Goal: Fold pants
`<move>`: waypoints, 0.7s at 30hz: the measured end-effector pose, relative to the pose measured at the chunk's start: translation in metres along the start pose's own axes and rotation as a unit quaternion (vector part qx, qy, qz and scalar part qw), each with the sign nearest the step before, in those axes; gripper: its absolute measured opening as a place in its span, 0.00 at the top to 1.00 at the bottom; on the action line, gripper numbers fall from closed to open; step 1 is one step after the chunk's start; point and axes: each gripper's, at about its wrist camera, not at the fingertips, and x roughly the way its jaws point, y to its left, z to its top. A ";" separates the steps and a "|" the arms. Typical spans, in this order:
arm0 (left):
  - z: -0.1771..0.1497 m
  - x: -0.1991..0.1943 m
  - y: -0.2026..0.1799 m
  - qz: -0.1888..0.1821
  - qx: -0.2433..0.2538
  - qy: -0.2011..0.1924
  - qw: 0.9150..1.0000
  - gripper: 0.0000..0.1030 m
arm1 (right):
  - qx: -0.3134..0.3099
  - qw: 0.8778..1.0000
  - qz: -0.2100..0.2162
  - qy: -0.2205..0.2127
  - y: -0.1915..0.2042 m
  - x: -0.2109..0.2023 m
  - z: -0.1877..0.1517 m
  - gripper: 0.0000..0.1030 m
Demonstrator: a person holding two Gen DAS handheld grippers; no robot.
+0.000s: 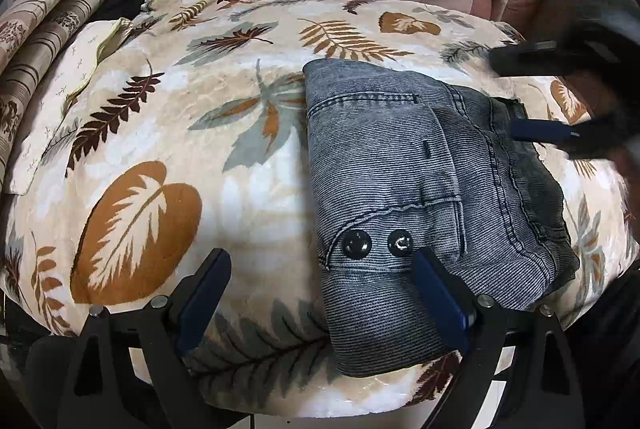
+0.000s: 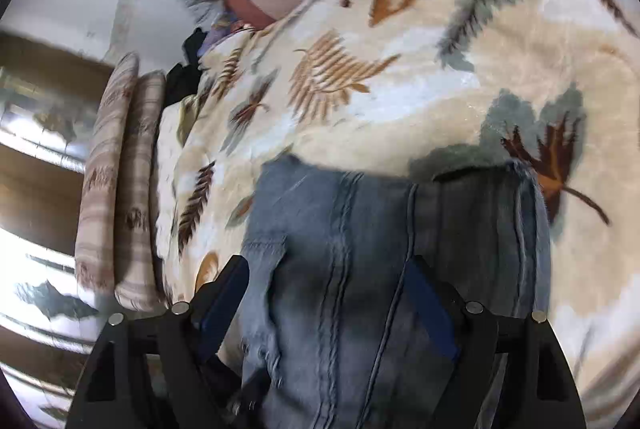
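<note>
Folded pants [image 1: 420, 197] are lying right of centre on the leaf blanket [image 1: 168, 133]; left gripper [image 1: 324, 293] and right gripper [image 2: 332, 289] are standing wide, gripping nothing. Risk: either finger is snagging and undoing the fold

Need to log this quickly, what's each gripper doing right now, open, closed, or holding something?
Left gripper: open, holding nothing, one finger over the folded grey-blue corduroy pants.
Right gripper: open, straddling the pants, not clamped.
</note>
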 end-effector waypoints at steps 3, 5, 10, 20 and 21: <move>0.000 0.000 -0.001 0.004 0.001 0.000 1.000 0.10 | -0.004 1.000 0.029 -0.008 0.003 -0.025 -0.019 0.19; 0.000 0.000 -0.001 0.006 0.003 -0.002 1.000 0.10 | -0.010 1.000 0.018 0.009 -0.002 -0.023 -0.042 0.19; 0.000 -0.003 -0.003 0.017 0.009 -0.003 1.000 0.10 | -0.014 0.999 -0.033 0.022 -0.020 -0.009 -0.060 0.19; 0.001 -0.006 -0.003 0.030 0.012 -0.001 0.999 0.10 | -0.029 0.999 -0.021 0.029 -0.025 -0.004 -0.087 0.18; 0.001 -0.007 -0.004 0.033 0.018 -0.002 0.999 0.10 | -0.034 0.999 -0.021 0.021 -0.021 -0.009 -0.088 0.18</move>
